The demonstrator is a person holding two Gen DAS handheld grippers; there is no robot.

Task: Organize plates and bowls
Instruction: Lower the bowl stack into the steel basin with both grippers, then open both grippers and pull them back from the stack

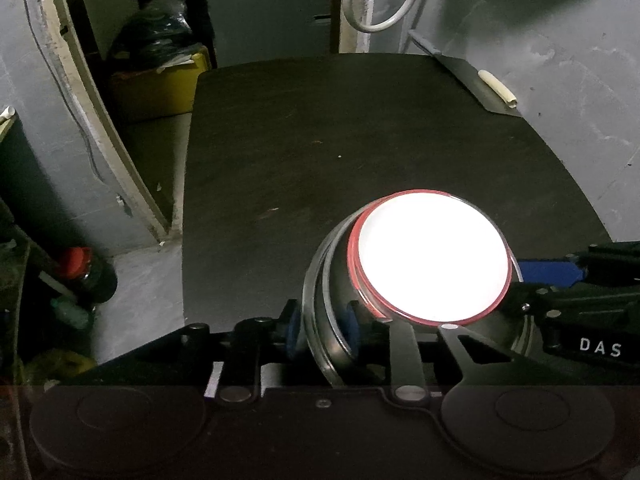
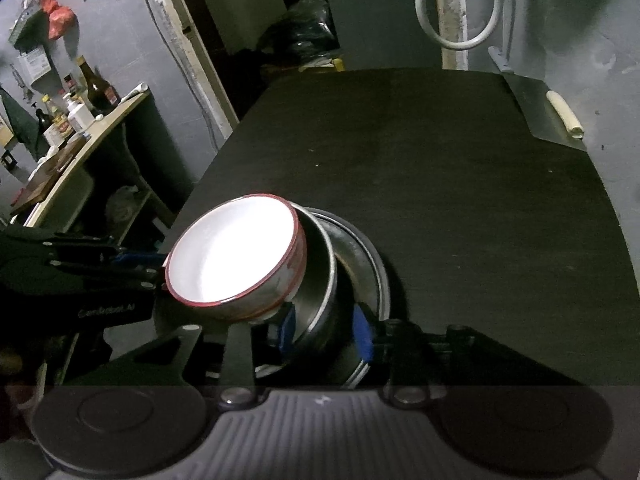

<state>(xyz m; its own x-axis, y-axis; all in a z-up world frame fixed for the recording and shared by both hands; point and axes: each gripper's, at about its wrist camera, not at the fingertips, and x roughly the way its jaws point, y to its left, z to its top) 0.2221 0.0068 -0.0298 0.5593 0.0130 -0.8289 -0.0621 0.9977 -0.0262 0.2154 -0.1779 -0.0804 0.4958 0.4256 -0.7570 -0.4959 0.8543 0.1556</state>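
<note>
Two nested bowls (image 2: 256,268) near table edge (image 2: 208,184)

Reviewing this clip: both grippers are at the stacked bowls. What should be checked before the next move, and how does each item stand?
1. Red-rimmed white bowl seated level in the steel bowl: not ok, it sits tilted.
2. Left gripper straddling the steel bowl's rim: ok.
3. Right gripper straddling the steel bowl's rim: ok.
4. Pads pressing firmly on the rim: cannot tell for either gripper.
5. Stack resting on the dark table: cannot tell; its base is hidden.
</note>
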